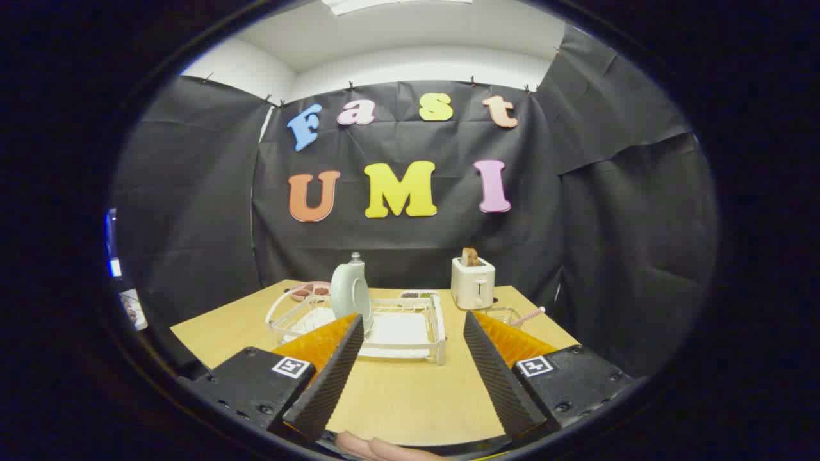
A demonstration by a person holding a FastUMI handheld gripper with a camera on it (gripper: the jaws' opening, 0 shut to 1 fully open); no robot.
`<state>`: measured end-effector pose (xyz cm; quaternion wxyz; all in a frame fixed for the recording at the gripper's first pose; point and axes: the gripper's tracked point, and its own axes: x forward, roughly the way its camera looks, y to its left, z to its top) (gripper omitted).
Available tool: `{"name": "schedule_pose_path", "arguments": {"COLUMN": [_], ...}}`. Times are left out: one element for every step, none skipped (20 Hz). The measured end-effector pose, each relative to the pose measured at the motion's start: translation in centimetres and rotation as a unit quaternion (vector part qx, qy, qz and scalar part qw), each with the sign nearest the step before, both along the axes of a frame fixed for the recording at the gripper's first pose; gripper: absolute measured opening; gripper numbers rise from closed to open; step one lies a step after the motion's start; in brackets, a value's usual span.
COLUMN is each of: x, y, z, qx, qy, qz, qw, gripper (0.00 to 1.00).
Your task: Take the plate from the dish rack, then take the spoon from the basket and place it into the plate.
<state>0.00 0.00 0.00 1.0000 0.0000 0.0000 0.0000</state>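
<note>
Pale green plate in white dish rack on tan table. Cream toaster at 1 o'clock. Pink spoon handle. Gripper: black ribbed fingers, orange backing, black-white markers.

You're working in a staged recording booth, not a real kitchen: black cloth walls hang clipped below a white ceiling, closing in one wooden table. On its far side sit kitchen props, a white dish rack at left and a toaster to its right.
</note>
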Motion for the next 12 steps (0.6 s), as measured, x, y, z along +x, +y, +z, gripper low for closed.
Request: {"name": "schedule_pose_path", "arguments": {"x": [0.05, 0.04, 0.04, 0.12, 0.16, 0.19, 0.24, 0.25, 0.32, 0.29, 0.34, 0.32], "y": [-0.11, -0.28, -0.39, -0.36, -0.34, -0.46, -0.59, -0.49, -0.29, -0.14, 0.02, 0.34], "z": [-0.12, -0.13, -0.14, -0.12, -0.37, -0.39, -0.40, -0.44, -0.71, -0.80, -1.02, -1.03], "qx": [0.002, 0.007, 0.012, 0.015, 0.016, 0.015, 0.015, 0.013, 0.011, 0.009, 0.008, 0.010], "qy": [0.001, 0.001, 0.002, 0.003, 0.005, 0.007, 0.006, 0.007, 0.009, 0.011, 0.013, 0.016], "qz": [-0.001, -0.002, -0.003, -0.001, -0.002, -0.004, -0.006, -0.007, -0.005, -0.004, -0.002, 0.002], "qw": [1.000, 1.000, 1.000, 1.000, 1.000, 1.000, 1.000, 1.000, 1.000, 1.000, 1.000, 1.000], "gripper": [1.00, 1.00, 1.00, 1.00, 1.00, 1.00, 1.00, 1.00, 1.00, 1.00, 1.00, 1.00]}}
